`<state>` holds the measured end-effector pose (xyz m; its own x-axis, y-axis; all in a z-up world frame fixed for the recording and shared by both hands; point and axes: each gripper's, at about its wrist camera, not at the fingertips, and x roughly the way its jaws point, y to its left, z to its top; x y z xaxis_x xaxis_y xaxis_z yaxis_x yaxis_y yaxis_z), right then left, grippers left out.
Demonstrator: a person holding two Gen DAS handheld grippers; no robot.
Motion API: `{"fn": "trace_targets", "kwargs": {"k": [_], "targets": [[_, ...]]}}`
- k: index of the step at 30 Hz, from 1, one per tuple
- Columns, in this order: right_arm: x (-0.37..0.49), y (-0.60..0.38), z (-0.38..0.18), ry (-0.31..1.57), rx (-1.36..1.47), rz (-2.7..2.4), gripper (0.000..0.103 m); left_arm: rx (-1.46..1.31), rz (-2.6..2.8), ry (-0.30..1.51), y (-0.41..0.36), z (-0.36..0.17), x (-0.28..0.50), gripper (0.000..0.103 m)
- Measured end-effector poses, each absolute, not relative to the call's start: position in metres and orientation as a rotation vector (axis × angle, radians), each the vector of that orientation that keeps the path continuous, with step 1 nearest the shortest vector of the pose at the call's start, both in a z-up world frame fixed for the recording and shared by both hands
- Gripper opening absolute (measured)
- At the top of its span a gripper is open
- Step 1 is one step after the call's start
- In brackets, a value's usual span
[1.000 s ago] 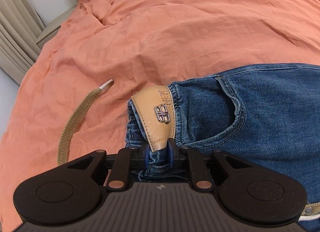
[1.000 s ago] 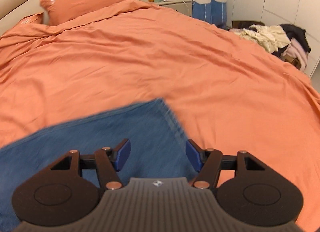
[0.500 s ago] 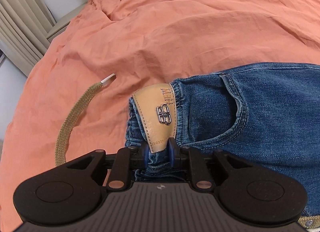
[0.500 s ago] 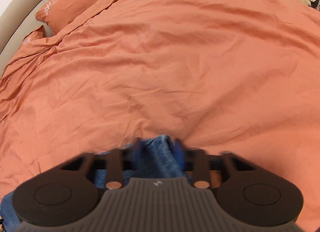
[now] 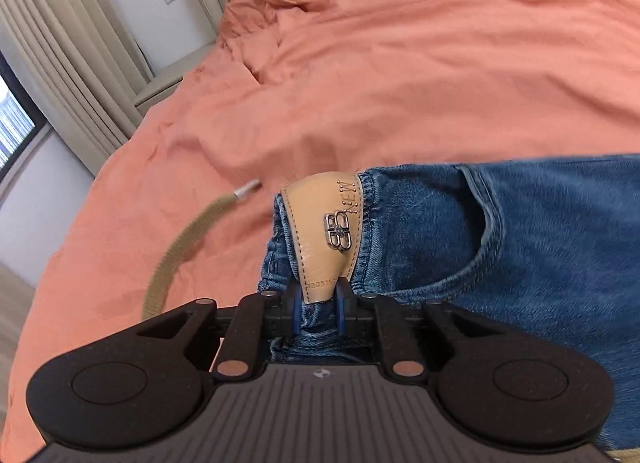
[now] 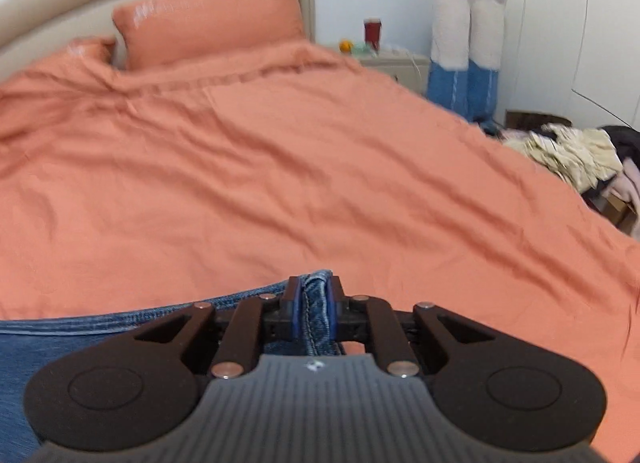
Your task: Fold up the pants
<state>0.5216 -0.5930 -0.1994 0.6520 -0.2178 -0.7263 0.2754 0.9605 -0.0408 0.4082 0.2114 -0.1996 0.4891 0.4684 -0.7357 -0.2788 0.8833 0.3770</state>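
Note:
Blue denim pants lie on an orange bed cover. My left gripper is shut on the waistband, pinching it at a tan leather patch with a metal logo. An olive drawstring with a metal tip trails off to the left. My right gripper is shut on a folded seam edge of the pants. More denim spreads to its lower left.
The orange bed cover stretches far ahead, with pillows by the headboard. A nightstand holds a red cup. A heap of clothes lies right of the bed. Curtains hang to the left.
My right gripper went from open above the denim to shut on its edge, then tilted up with it. My left gripper kept its hold and lifted slightly, showing more of the curtains.

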Motion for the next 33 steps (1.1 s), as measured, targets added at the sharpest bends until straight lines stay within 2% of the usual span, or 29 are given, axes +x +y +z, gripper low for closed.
{"fn": "trace_targets", "kwargs": {"k": [1, 2, 4, 6, 8, 10, 12, 18, 19, 21, 23, 26, 33], "targets": [[0.527, -0.592, -0.209, 0.838, 0.054, -0.349, 0.002, 0.232, 0.462, 0.976, 0.209, -0.204, 0.412, 0.019], [0.529, -0.593, -0.215, 0.854, 0.024, -0.424, 0.003, 0.242, 0.465, 0.988, 0.209, -0.206, 0.412, 0.021], [0.519, -0.61, -0.218, 0.869, 0.104, -0.435, 0.036, 0.254, 0.456, 0.996, 0.209, -0.203, 0.411, 0.025], [0.502, -0.625, -0.213, 0.848, 0.228, -0.408, 0.037, 0.273, 0.434, 0.998, 0.21, -0.196, 0.408, 0.04], [0.481, -0.637, -0.208, 0.842, 0.326, -0.402, 0.038, 0.254, 0.413, 0.984, 0.216, -0.188, 0.402, 0.048], [0.451, -0.643, -0.208, 0.835, 0.448, -0.388, 0.046, 0.208, 0.409, 0.965, 0.222, -0.179, 0.395, 0.052], [0.421, -0.647, -0.211, 0.831, 0.557, -0.382, 0.046, 0.172, 0.406, 0.946, 0.223, -0.171, 0.387, 0.052], [0.372, -0.645, -0.24, 0.823, 0.8, -0.361, 0.042, 0.099, 0.337, 0.946, 0.219, -0.156, 0.359, 0.052], [0.371, -0.644, -0.245, 0.812, 0.837, -0.358, 0.031, 0.095, 0.336, 0.952, 0.218, -0.155, 0.354, 0.052], [0.369, -0.642, -0.245, 0.786, 0.882, -0.354, 0.001, 0.101, 0.339, 0.966, 0.215, -0.153, 0.348, 0.051], [0.363, -0.634, -0.225, 0.736, 0.815, -0.353, 0.0, 0.096, 0.333, 0.97, 0.215, -0.147, 0.34, 0.047], [0.357, -0.635, -0.202, 0.704, 0.705, -0.394, 0.0, 0.086, 0.323, 0.976, 0.217, -0.137, 0.326, 0.045], [0.38, -0.628, -0.235, 0.877, 0.623, -0.471, 0.0, 0.101, 0.297, 1.004, 0.22, -0.128, 0.314, 0.044]]}}
